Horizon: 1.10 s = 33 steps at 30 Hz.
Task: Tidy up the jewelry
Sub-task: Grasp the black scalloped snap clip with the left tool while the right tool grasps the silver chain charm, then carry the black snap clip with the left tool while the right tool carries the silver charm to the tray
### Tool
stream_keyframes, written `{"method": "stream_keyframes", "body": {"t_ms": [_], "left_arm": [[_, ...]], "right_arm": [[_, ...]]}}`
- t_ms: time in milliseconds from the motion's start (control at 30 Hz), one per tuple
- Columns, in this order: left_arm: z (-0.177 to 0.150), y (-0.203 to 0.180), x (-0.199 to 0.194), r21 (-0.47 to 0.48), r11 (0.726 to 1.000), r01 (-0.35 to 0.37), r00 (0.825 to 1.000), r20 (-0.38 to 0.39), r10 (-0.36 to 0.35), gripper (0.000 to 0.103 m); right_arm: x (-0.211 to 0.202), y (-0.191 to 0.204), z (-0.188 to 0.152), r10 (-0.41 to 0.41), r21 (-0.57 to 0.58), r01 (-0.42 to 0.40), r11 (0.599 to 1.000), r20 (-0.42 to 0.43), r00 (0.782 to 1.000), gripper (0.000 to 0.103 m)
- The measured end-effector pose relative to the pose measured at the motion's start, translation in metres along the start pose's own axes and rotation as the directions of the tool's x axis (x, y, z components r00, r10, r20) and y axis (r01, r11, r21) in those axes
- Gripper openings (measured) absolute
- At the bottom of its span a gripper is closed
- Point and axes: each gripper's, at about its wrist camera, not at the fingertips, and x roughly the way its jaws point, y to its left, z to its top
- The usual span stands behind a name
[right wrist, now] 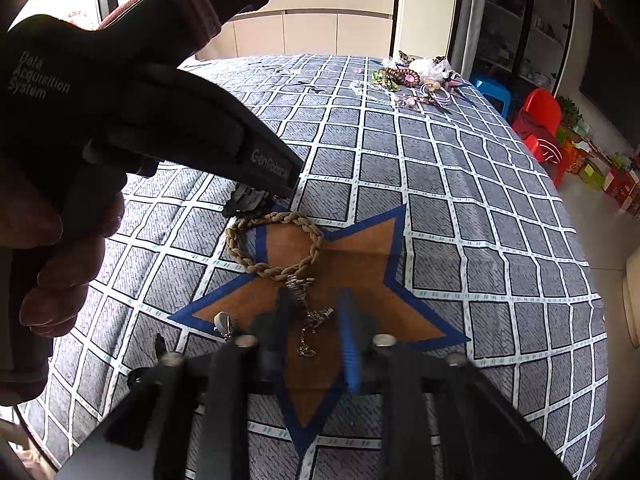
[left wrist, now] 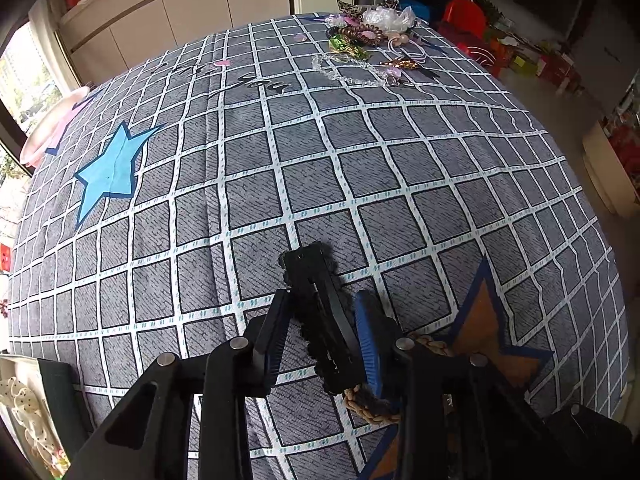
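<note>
A pale pink dish [left wrist: 52, 128] sits at the far left edge of the bench [left wrist: 360, 168], partly cut off; its contents cannot be made out. The left claw [left wrist: 324, 344] is clamped on a black toothed hair clip [left wrist: 320, 312], held just above the cloth, beside a braided tan bracelet [right wrist: 272, 246] that lies on the orange star [right wrist: 360, 280] printed on the cloth. The right claw [right wrist: 316, 334] stands apart over that star, with a silver chain [right wrist: 308, 316] lying between its fingers; whether it touches them is hard to tell. Something small and silver [right wrist: 222, 322] lies just left of it, too blurred to name. The remaining jewelry pile [left wrist: 372, 32] of hair ties, clips and a clear bead strand sits at the far end. The grey cloth has a white grid and a light blue star [left wrist: 112, 168]. Beyond are cream cabinets [left wrist: 180, 12] and a red chair [right wrist: 540, 120].
</note>
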Motion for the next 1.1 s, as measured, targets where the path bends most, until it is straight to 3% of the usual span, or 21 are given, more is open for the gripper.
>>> {"method": "stream_keyframes", "body": {"t_ms": [500,700,867,1100], "left_arm": [[-0.037,0.012,-0.065,0.056,0.998,-0.015,0.994,0.104,0.009,0.039],[-0.07,0.014,-0.098,0.085,0.996,-0.029,0.987,0.157,0.015,0.039],[-0.1,0.023,-0.118,0.066,0.998,-0.007,0.984,0.177,-0.005,0.039],[-0.138,0.036,-0.135,0.05,0.998,-0.031,0.978,0.21,0.02,0.039]], "right_arm": [[-0.037,-0.041,-0.012,0.091,0.196,-0.095,0.976,0.029,0.995,0.015],[-0.049,-0.047,-0.023,0.11,0.236,-0.115,0.965,0.035,0.993,0.015],[-0.06,-0.043,-0.034,0.113,0.253,-0.118,0.96,0.034,0.993,0.015],[-0.071,-0.037,-0.048,0.114,0.27,-0.119,0.955,0.034,0.993,0.015]]}}
